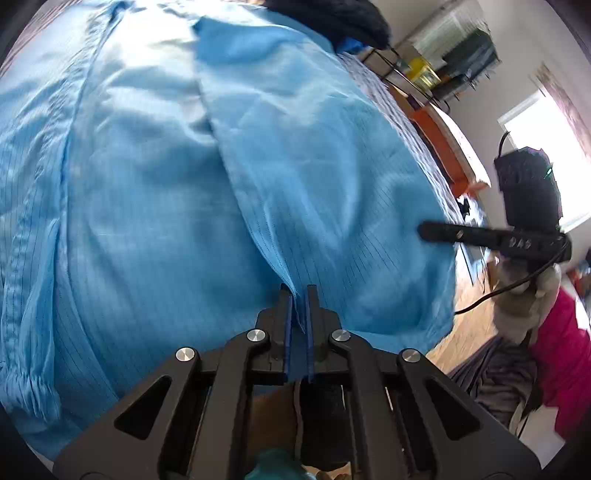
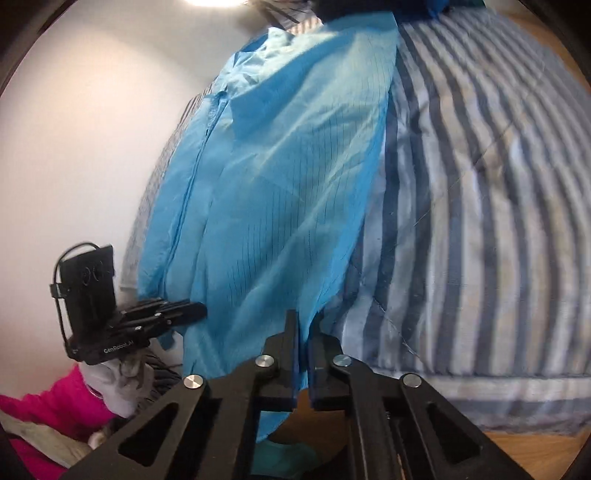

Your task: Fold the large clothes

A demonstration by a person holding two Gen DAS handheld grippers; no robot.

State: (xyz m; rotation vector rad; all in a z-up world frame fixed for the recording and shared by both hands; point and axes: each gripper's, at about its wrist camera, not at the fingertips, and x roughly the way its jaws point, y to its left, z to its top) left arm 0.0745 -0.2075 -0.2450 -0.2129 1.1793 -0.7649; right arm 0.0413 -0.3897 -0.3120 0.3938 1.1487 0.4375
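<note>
Left tool [image 1: 298, 291] is pressed together on the near hem of the garment [image 1: 155, 192], pinching a fold of blue cloth where a front edge overlaps. Right tool [image 2: 304, 317] is likewise clamped on the same hem, further toward the garment's right side, cloth caught between its pads. Both grips sit on the bottom edge, apart from each other, probably so the hem can be lifted and carried over as one straight line for a fold

Garment lies spread on the bed [image 2: 480, 206], on the striped cover, its near hem hanging just over the bed edge above the wood floor [image 1: 469, 332]. Long axis runs away from the tools, hem near, upper part far. A lengthwise seam or placket runs the same way; a sleeve looks folded in along the left side

Far end meets a dark thing [image 1: 332, 14], can't tell what
</note>
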